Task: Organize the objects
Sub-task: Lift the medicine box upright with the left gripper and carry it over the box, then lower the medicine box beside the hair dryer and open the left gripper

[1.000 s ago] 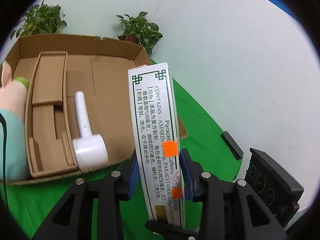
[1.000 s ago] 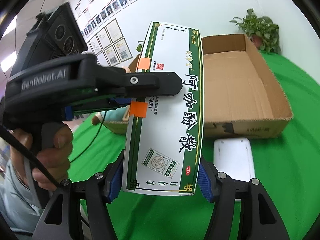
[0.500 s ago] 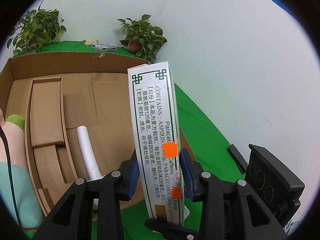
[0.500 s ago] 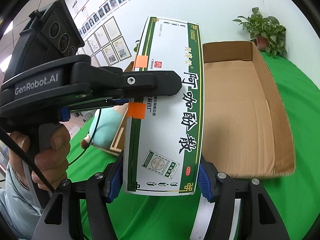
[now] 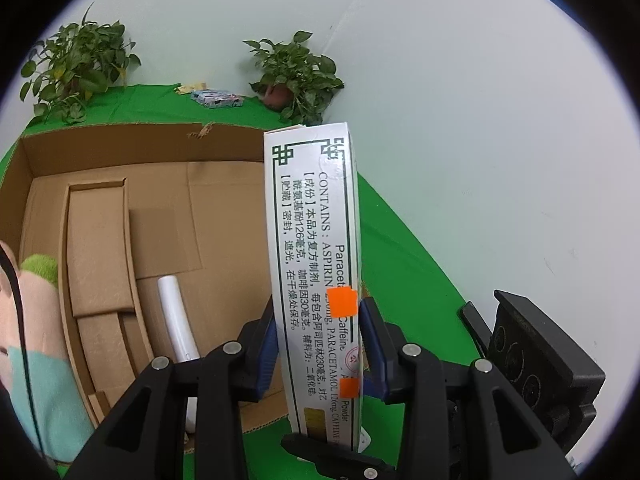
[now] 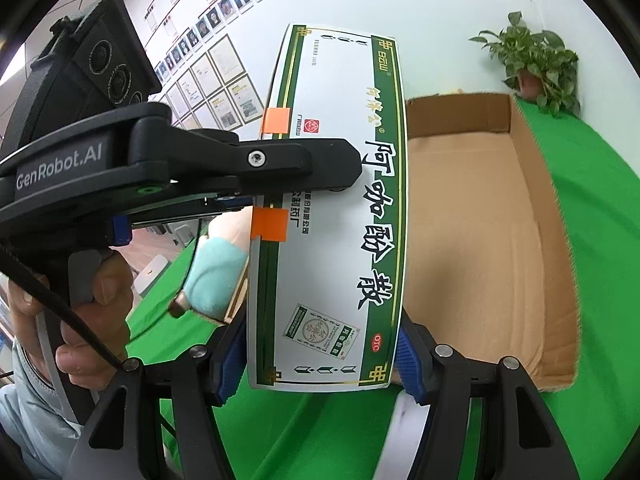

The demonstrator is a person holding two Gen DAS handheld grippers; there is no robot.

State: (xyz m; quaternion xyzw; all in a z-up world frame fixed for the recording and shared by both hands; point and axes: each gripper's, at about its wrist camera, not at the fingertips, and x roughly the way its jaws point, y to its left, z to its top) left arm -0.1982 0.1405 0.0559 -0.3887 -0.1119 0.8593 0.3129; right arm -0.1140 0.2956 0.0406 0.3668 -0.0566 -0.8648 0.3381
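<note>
A white and green medicine box [image 5: 314, 264] with orange tape marks is held by both grippers above the green table. My left gripper [image 5: 318, 344] is shut on its narrow sides; its finger crosses the box face in the right wrist view [image 6: 280, 164]. My right gripper [image 6: 320, 360] is shut on the box's wide face [image 6: 340, 220] at its lower end. The open cardboard box [image 5: 120, 208] lies ahead and below, also in the right wrist view [image 6: 480, 220]. A white hair-dryer-like device [image 5: 176, 316] lies inside it.
A plush toy [image 5: 28, 320] in pink and teal lies at the cardboard box's left side. Two potted plants [image 5: 296, 76] stand at the back wall. A white flat object [image 6: 404, 432] lies on the green cloth under my right gripper.
Both grippers have carried the medicine box forward and higher toward the cardboard box. The cardboard box interior now fills more of both views. The white device has slid lower in the left view.
</note>
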